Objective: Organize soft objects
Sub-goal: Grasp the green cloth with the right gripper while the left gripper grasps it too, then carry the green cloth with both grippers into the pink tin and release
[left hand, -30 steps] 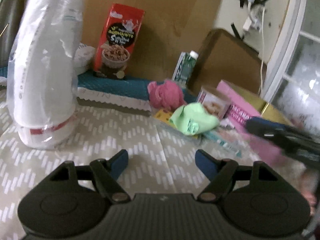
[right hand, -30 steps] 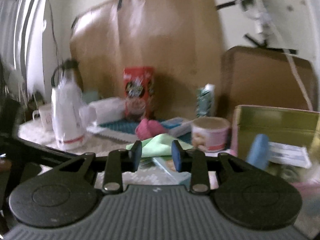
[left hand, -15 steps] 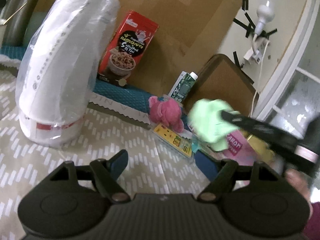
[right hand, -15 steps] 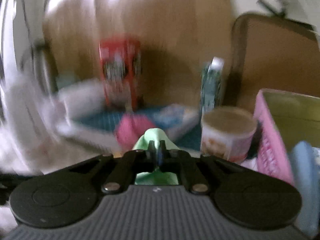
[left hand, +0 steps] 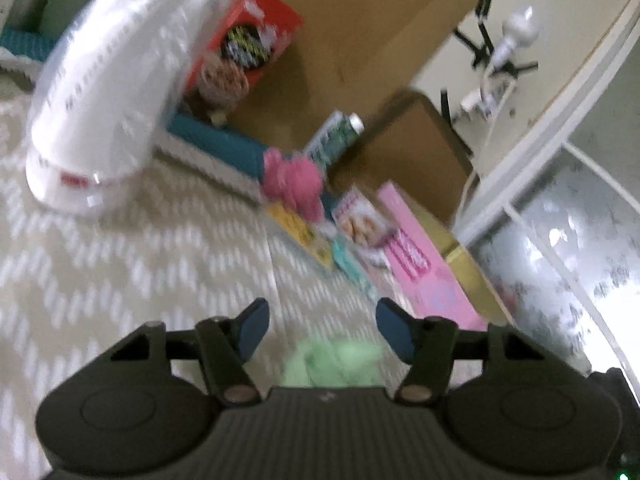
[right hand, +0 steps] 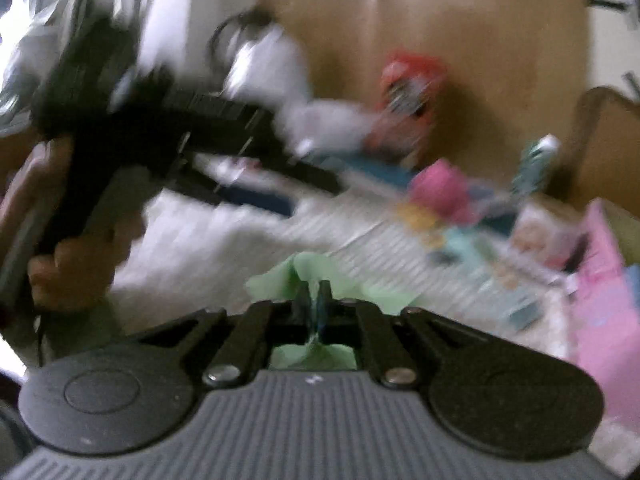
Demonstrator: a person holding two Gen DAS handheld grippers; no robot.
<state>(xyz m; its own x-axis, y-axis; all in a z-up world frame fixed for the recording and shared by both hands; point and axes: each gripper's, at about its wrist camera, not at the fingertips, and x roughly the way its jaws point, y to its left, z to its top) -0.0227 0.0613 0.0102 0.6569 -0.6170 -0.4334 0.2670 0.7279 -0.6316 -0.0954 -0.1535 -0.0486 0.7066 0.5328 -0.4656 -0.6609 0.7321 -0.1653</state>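
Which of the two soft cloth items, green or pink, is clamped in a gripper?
The green cloth: the right gripper is shut on it, while the pink one lies untouched farther back, beside the teal mat.

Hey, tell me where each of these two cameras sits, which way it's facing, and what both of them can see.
Left wrist: on the left gripper, looking forward and down over the patterned cloth to the cardboard; own jaws parted, just closing, green cloth between them.
Right wrist: on the right gripper, jaws shut on the green cloth; shows a hand holding the left gripper.
Shared: green cloth, pink cloth, red box.
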